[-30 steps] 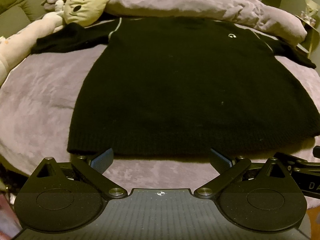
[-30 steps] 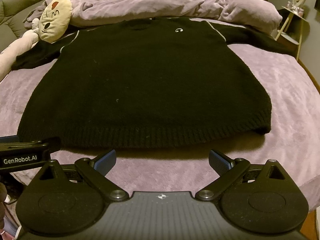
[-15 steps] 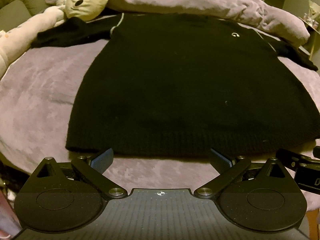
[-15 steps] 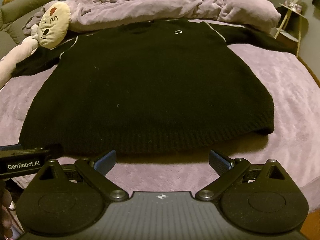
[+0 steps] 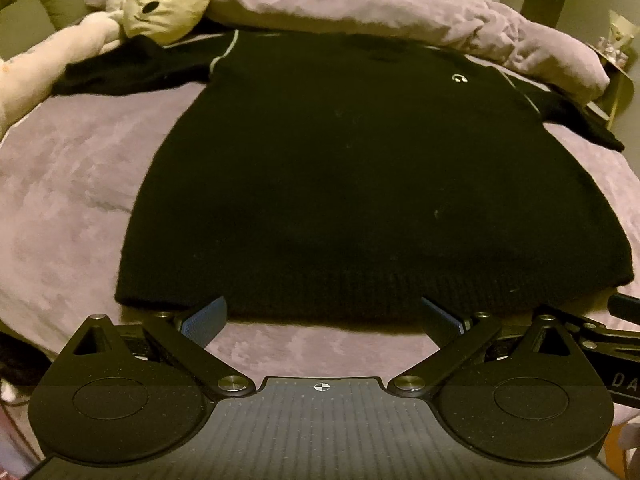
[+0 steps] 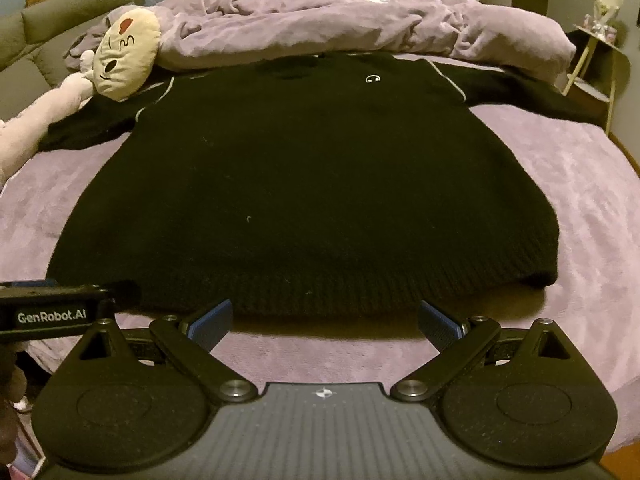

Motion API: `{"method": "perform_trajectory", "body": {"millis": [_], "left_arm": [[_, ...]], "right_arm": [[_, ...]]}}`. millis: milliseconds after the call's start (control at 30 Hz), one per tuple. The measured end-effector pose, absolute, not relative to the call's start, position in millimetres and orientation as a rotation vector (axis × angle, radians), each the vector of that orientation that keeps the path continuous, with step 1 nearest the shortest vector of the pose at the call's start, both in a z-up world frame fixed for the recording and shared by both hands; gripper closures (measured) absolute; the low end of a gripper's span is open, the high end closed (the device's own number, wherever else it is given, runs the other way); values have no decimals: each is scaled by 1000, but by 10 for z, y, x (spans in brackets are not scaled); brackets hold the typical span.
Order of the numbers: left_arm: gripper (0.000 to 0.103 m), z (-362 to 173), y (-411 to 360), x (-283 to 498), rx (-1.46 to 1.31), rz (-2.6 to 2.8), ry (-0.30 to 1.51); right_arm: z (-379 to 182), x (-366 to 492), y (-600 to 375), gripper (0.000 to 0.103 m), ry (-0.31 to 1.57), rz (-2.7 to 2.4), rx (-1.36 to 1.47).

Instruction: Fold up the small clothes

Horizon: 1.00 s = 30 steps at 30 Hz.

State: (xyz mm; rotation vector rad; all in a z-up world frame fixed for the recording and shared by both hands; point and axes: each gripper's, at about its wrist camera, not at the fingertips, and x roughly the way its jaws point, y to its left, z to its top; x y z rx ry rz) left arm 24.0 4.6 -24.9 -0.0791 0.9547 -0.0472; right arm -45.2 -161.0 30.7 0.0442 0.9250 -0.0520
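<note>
A black knit sweater (image 5: 360, 184) (image 6: 304, 184) lies flat on the purple bed, hem toward me, sleeves spread to both sides, a small white logo on the chest. My left gripper (image 5: 320, 318) stands open just short of the hem, nearer its left half, with nothing between the blue pads. My right gripper (image 6: 324, 322) is open too, in front of the hem's middle and right part, holding nothing. Each view catches the other gripper's body at its edge: the right one (image 5: 600, 332), the left one (image 6: 52, 312).
A cream plush toy (image 6: 124, 60) (image 5: 168, 0) lies at the far left, partly on the left sleeve. A rumpled purple duvet (image 6: 360, 24) runs behind the collar. A small side table (image 6: 596, 64) stands at the far right. Bare purple blanket (image 6: 600, 208) flanks the sweater.
Both grippers have drawn back and risen a little, so more of the duvet and room shows; the left view has shifted slightly right. The sweater has not moved.
</note>
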Motion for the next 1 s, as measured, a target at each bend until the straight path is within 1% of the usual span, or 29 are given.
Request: {"method": "perform_trajectory", "body": {"millis": [233,900,1000], "left_arm": [[0,-289,78,264,-133,-64,956],[0,-488,-96,501,-67,-45,1000],[0,-520,-142,551,-50,-49,1001]], "right_arm": [[280,-403,-1688,4,937,-72,93],[52,-241,-1929,4,954,-86,186],[-1,-209,-1990,7,958,-90,205]]}}
